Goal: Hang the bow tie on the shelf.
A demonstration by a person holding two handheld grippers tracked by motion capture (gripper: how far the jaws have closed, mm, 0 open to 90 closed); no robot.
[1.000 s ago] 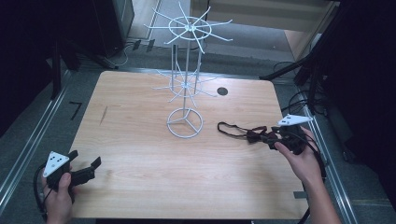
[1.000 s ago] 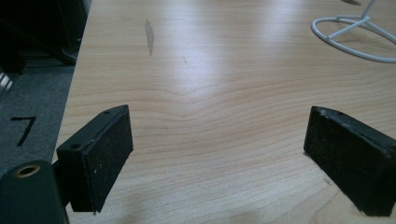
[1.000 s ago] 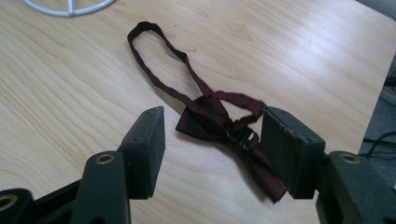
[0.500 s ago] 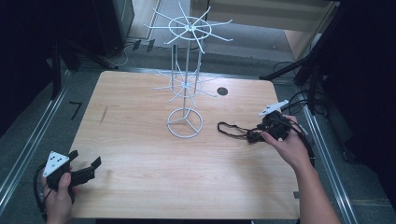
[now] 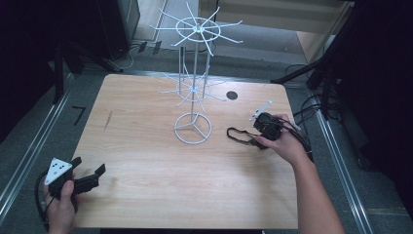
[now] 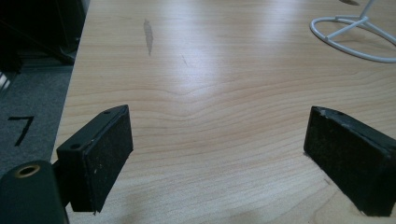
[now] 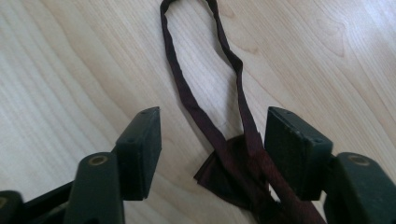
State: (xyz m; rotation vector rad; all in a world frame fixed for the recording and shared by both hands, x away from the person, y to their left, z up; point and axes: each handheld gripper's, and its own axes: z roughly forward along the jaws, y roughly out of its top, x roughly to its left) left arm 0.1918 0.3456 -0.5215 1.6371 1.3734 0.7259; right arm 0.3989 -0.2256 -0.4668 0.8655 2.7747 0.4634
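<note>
Ribbon: a dark maroon ribbon [image 7: 219,140] lies flat on the table's right half, its loop stretched away from the gripper and its bunched, folded end tucked between the jaws, seen from above [image 5: 238,134] just right of the stand's base.
Right gripper: the right gripper [image 7: 212,140] is tipped down over the ribbon's gathered end, jaws apart and straddling it, the cloth nearer the right-hand pad; nothing is clamped yet. Going for the thick bunch rather than the thin loop looks chosen for a surer grip.
Right hand: the person's right hand [image 5: 285,144] reaches in from the table's right edge and angles the tool [image 5: 267,126] low to the wood.
Wire stand: a white wire display stand [image 5: 194,87] rises at centre, its hook arms bare, the likely place for hanging the ribbon.
Left gripper: the left gripper [image 6: 215,154] waits at the near left corner [image 5: 80,178], well apart from the work, jaws wide over bare wood, seemingly kept clear.
Table: light wooden table [image 5: 146,161].
</note>
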